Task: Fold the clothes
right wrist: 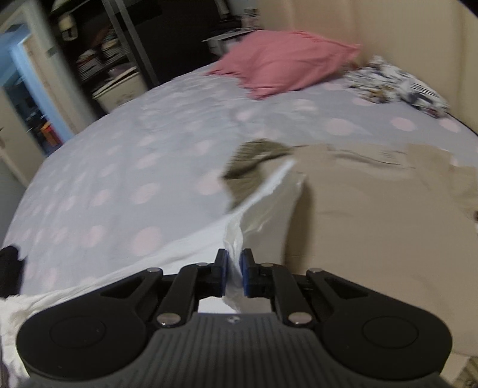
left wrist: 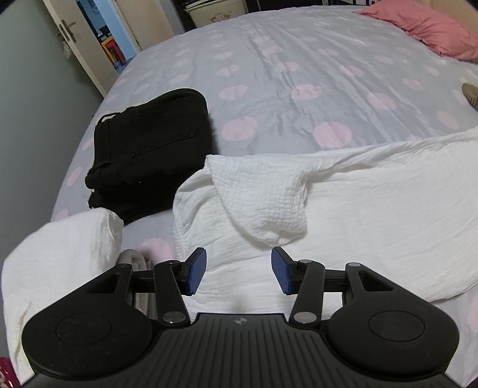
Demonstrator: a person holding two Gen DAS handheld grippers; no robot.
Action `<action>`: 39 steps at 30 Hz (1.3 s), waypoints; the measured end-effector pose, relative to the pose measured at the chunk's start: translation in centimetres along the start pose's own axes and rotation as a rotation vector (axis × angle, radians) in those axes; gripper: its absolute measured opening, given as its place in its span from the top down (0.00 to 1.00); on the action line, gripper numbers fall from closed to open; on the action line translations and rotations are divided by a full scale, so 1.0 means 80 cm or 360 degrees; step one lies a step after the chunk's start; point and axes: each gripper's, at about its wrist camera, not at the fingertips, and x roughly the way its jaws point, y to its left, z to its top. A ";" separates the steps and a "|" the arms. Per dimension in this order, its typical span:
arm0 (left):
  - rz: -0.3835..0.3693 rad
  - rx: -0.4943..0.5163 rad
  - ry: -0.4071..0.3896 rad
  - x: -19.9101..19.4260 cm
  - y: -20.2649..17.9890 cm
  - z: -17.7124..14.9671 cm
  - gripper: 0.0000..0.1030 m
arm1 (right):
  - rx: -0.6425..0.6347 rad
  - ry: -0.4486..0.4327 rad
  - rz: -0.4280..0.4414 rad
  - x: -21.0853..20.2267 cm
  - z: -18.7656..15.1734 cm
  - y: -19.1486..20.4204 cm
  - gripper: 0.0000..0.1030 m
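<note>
Clearly crinkled and soft, the white garment (left wrist: 343,197) sprawls across the dotted bedspread (left wrist: 298,74), one corner flopped back over itself; no readable writing shows anywhere; the left gripper (left wrist: 238,271) hovers just above it with jaws spread and nothing between them; the right gripper (right wrist: 234,276) is clenched on a raised white edge (right wrist: 239,238), beside a tan garment (right wrist: 388,223); folded black trousers (left wrist: 152,143) lie near.

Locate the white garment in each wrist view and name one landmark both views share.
Left wrist view: the white garment spreads across the centre and right, beyond the open left tongs, which hold nothing.
Right wrist view: it runs from bottom left to centre, pinched in the right tongs; the picture is blurred.
Shared landmark: the pink pillow, top right in the left wrist view, top centre in the right.
</note>
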 end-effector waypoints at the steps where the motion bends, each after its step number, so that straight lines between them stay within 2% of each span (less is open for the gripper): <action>1: -0.0025 -0.0024 0.0005 -0.001 0.000 0.001 0.55 | -0.0025 0.0009 0.0031 0.000 0.000 0.017 0.89; 8: -0.0202 -0.0074 -0.0004 -0.012 -0.014 0.007 0.56 | -0.0257 0.0168 0.0291 0.009 -0.031 0.135 0.89; 13: -0.0306 -0.0095 -0.0021 -0.016 -0.033 0.011 0.58 | -0.0466 0.0348 0.0448 0.027 -0.089 0.207 0.89; 16: -0.0373 -0.0131 -0.0007 -0.013 -0.045 0.010 0.59 | -0.0656 0.0496 0.0477 0.052 -0.139 0.239 0.89; 19: -0.0433 -0.0126 0.0003 -0.008 -0.064 0.005 0.59 | -0.0788 0.0614 0.0451 0.076 -0.176 0.252 0.89; 22: -0.0517 -0.0141 0.0016 -0.001 -0.086 -0.002 0.59 | -0.0826 0.0671 0.0441 0.091 -0.192 0.246 0.89; 25: -0.0663 -0.0187 0.0056 0.010 -0.113 -0.007 0.59 | -0.0806 0.0672 0.0454 0.094 -0.186 0.238 0.89; 31: -0.0873 -0.0116 0.0151 0.030 -0.181 0.002 0.59 | -0.0846 0.0657 0.0486 0.089 -0.181 0.234 0.89; 36: -0.0985 -0.0132 0.0241 0.050 -0.226 0.028 0.57 | -0.0863 0.0650 0.0515 0.084 -0.181 0.240 0.89; 39: -0.1104 -0.0169 0.0310 0.065 -0.255 0.048 0.53 | -0.0831 0.0648 0.0548 0.080 -0.173 0.237 0.89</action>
